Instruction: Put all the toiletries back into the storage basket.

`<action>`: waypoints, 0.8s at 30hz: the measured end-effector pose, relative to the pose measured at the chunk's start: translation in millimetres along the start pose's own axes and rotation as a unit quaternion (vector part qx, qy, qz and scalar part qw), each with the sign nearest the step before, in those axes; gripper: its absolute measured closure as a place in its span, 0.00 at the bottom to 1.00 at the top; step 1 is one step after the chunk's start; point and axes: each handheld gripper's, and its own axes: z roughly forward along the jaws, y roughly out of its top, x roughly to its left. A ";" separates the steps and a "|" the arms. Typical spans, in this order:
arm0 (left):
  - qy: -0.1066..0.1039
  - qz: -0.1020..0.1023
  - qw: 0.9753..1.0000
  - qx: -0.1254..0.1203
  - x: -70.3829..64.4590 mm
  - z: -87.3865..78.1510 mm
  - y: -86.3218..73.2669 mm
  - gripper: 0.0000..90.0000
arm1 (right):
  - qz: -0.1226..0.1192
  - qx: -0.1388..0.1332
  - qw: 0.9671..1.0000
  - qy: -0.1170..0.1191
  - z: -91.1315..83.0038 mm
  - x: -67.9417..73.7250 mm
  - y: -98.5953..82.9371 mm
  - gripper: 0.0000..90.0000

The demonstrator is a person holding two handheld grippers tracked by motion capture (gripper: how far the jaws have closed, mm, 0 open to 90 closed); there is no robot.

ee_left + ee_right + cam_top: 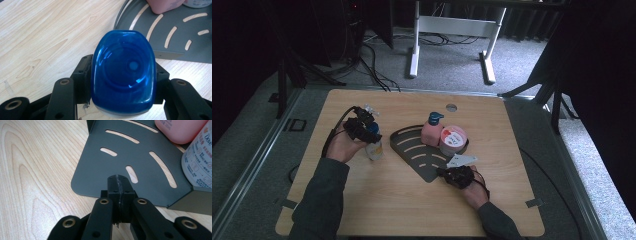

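My left gripper point(363, 130) is shut on the blue cap point(122, 50) of a small pale bottle point(375, 149), which stands on the wood left of a dark slotted tray point(411, 146). In the left gripper view the cap sits between the black jaws of the left gripper point(123, 80). My right gripper point(443, 173) rests at the tray's near corner. Its jaws are pressed together over the tray point(140, 152) in the right gripper view, where the right gripper point(119, 185) has nothing visible between its pads. A pink pump bottle point(431, 132) and a white tub with a pink lid point(453, 139) stand on the tray.
The wooden table point(377, 200) has a round hole point(451, 107) near its far edge. A white desk frame point(452, 30) and cables lie on the floor beyond. The white tub point(197, 167) and pink bottle point(180, 128) stand close to the right gripper's right side.
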 end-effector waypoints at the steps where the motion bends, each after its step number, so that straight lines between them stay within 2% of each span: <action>1: 0.000 0.002 1.000 0.003 0.2 0.0 0.8 0.54 | 0.000 0.000 1.000 0.000 0.0 0.0 0.0 1.00; 16: -0.017 0.007 0.999 0.040 1.8 5.4 7.0 0.57 | 0.001 0.000 1.000 0.001 0.0 -0.4 0.0 1.00; 24: -0.018 0.006 0.999 0.043 1.5 5.7 6.9 0.59 | 0.000 0.000 1.000 0.001 0.0 -0.3 0.0 1.00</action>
